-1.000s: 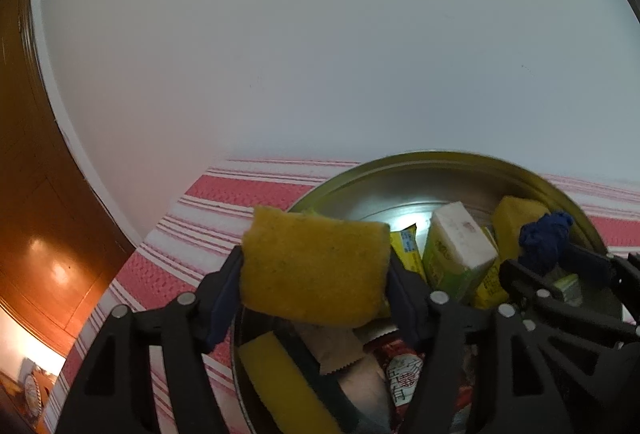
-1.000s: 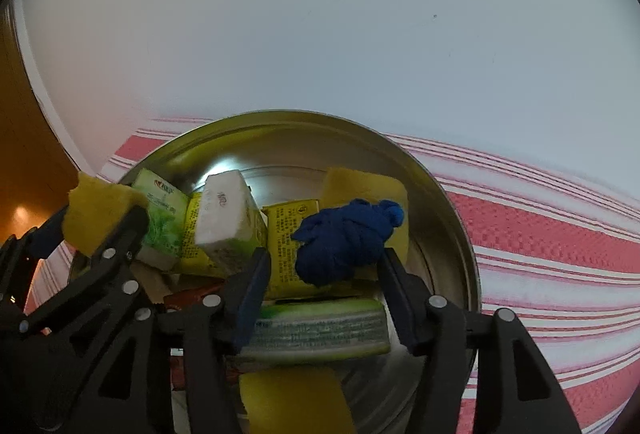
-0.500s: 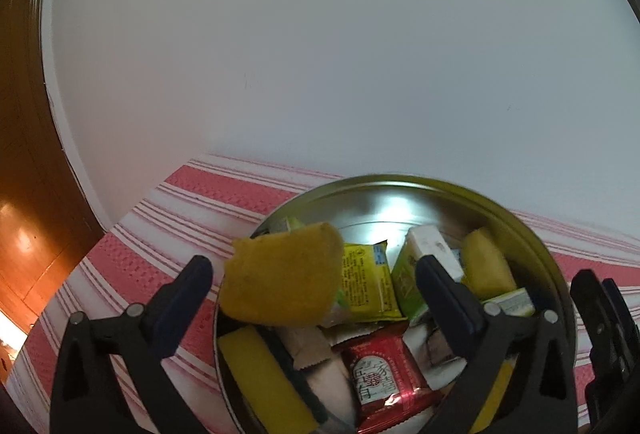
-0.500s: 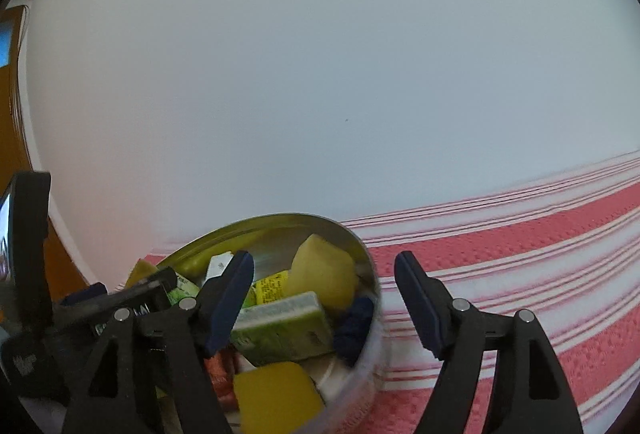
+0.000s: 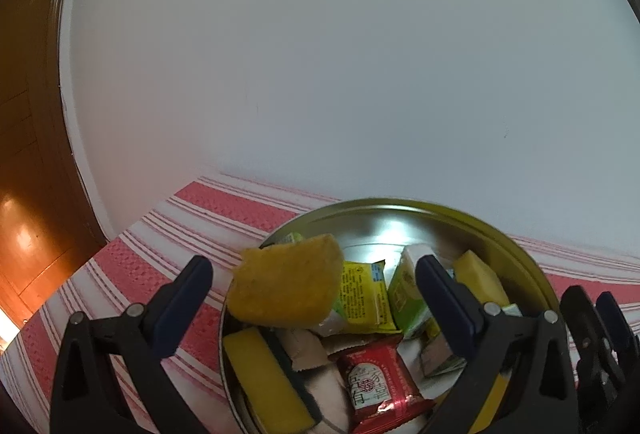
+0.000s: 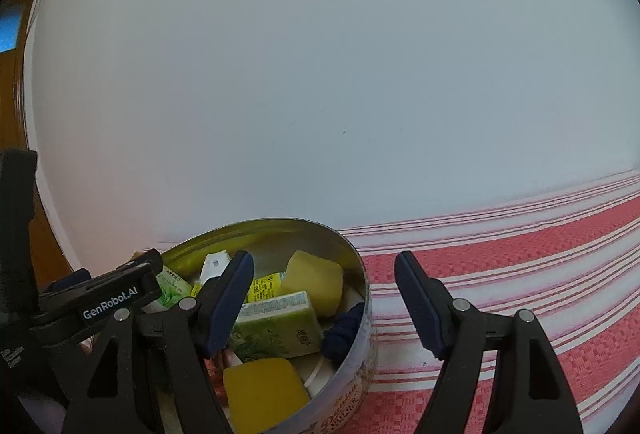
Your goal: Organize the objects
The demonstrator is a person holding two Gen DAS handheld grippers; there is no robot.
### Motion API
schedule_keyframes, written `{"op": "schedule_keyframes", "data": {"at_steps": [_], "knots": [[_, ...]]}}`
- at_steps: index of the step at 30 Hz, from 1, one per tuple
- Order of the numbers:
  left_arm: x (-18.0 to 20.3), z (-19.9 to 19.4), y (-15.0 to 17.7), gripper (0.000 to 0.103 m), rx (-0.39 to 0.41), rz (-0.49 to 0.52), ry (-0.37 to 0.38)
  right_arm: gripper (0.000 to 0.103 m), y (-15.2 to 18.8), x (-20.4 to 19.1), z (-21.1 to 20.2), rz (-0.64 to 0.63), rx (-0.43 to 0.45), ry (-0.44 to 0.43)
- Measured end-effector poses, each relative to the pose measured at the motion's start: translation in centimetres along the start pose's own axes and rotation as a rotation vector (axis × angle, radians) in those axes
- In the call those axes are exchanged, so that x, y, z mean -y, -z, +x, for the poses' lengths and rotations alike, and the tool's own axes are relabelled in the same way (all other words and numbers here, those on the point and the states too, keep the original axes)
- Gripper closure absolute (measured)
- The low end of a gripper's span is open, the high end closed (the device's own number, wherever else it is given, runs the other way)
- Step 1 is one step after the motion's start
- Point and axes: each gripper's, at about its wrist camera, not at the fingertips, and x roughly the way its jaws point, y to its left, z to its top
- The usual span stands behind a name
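Both grippers are now empty and their jaws stand wide apart, which is a change from one second ago, when each of them was clamped on something. Left gripper (image 5: 308, 286) had the orange-yellow sponge (image 5: 288, 282) pressed between its pads; now the sponge is free between the open fingers and leans on the near left rim of the round metal tin (image 5: 532, 262), with its lower part on the items inside. It looks only half settled, so I judge it may slip further in or tip outward over the rim. Just below this gripper lie a yellow sponge with a dark scrub side (image 5: 264, 382) and a red snack packet (image 5: 374, 382), and further ahead a yellow sachet (image 5: 364, 294) and a green carton (image 5: 404, 294). Right gripper (image 6: 324, 298) was closed on the blue cloth (image 6: 344, 330); now the cloth lies inside the tin, against the wall nearest to this gripper's left finger. This gripper has also turned away to the right, so that the tin sits low on its left side, and ahead of it is only the red and white striped tablecloth (image 6: 520, 254) and behind that the white wall (image 6: 320, 74). For the task this means that two more objects are delivered into the tin, and I think both tools are free to fetch the next things.
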Motion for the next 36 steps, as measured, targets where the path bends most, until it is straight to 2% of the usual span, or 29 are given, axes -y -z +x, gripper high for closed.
{"op": "schedule_keyframes", "data": {"at_steps": [7, 12, 23, 36], "knots": [[0.4, -1.7, 0.7, 0.000, 0.052, -0.013, 0.007, 0.028, 0.4, -1.2, -0.2, -0.051, 0.048, 0.021], [0.7, -2.8, 1.4, 0.000, 0.096, 0.013, -0.024, 0.028, 0.7, -2.0, 0.5, -0.069, 0.059, 0.016], [0.3, -3.9, 3.2, 0.000, 0.092, 0.018, -0.036, 0.028, 1.5, -2.4, -1.6, -0.087, 0.085, 0.021], [1.6, -6.4, 4.8, 0.000, 0.149, 0.084, -0.033, 0.028, 2.7, -2.8, -2.4, -0.113, 0.120, 0.038]]}}
